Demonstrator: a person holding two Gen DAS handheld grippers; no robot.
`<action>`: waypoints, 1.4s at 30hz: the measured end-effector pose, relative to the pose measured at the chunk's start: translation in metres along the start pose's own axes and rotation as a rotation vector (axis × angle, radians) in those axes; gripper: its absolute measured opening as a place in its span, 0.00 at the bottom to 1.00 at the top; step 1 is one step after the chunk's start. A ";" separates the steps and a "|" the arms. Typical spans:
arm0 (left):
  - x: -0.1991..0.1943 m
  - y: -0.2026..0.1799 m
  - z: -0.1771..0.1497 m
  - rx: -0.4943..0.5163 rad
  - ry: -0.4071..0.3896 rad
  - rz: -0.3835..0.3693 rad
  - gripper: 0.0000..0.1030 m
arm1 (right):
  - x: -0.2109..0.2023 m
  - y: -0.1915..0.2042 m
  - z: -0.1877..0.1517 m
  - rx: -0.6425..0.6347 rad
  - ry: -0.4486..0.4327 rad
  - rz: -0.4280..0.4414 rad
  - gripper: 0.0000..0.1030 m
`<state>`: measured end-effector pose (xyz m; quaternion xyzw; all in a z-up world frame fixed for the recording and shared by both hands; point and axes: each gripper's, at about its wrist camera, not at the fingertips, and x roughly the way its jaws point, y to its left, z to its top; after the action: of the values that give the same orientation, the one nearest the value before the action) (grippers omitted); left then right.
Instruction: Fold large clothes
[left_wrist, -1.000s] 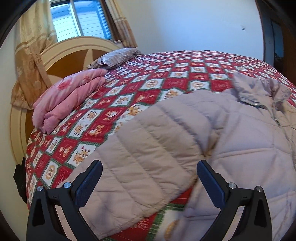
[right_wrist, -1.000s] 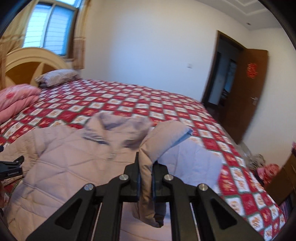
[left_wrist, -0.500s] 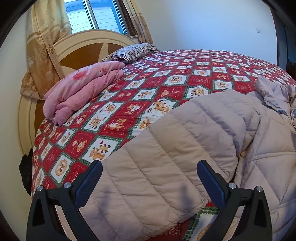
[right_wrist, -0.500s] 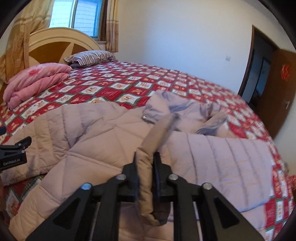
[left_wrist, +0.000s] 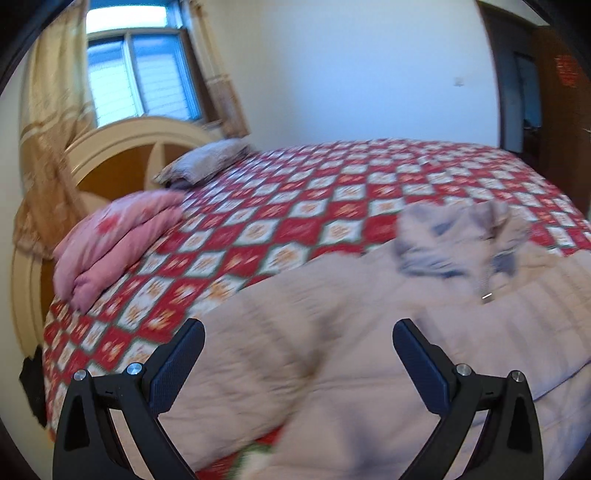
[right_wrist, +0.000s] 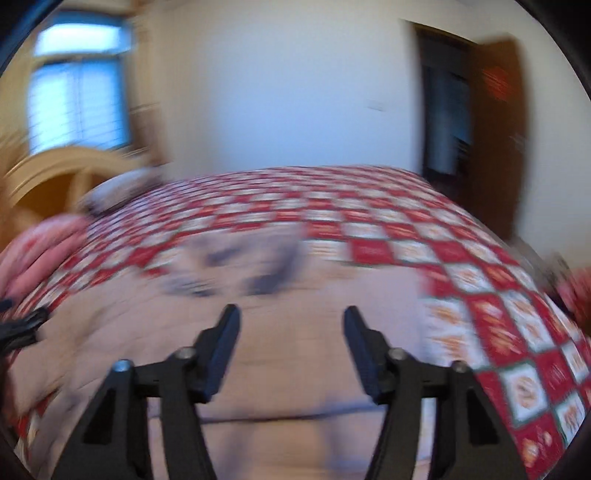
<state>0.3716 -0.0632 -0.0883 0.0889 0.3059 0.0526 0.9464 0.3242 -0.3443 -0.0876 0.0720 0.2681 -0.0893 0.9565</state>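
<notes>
A large beige quilted jacket (left_wrist: 332, 332) lies spread on the bed, its collar (left_wrist: 454, 240) toward the far side. It also shows, blurred, in the right wrist view (right_wrist: 295, 354). My left gripper (left_wrist: 297, 332) is open and empty above the jacket's left sleeve area. My right gripper (right_wrist: 291, 317) is open and empty above the jacket's middle. The tip of the left gripper (right_wrist: 22, 328) shows at the left edge of the right wrist view.
The bed has a red and white checked cover (left_wrist: 332, 192). A folded pink blanket (left_wrist: 110, 240) and a pillow (left_wrist: 207, 162) lie by the headboard (left_wrist: 122, 147). A window with curtains is behind. A doorway and brown door (right_wrist: 491, 129) stand at the right.
My right gripper has opened and let go of the jacket's sleeve, which now lies on the jacket. Both views have swung upward and are blurred by motion.
</notes>
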 end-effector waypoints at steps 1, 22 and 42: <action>0.000 -0.016 0.003 0.015 -0.010 -0.007 0.99 | 0.007 -0.030 0.003 0.061 0.012 -0.059 0.53; 0.070 -0.012 -0.034 0.037 0.112 0.186 0.99 | 0.098 -0.028 -0.029 -0.144 0.244 -0.054 0.53; 0.118 -0.094 -0.039 0.048 0.188 0.032 0.99 | 0.141 -0.040 -0.029 -0.087 0.232 -0.074 0.50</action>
<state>0.4486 -0.1314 -0.2053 0.1112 0.3929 0.0685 0.9103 0.4196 -0.3962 -0.1900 0.0303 0.3829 -0.1040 0.9174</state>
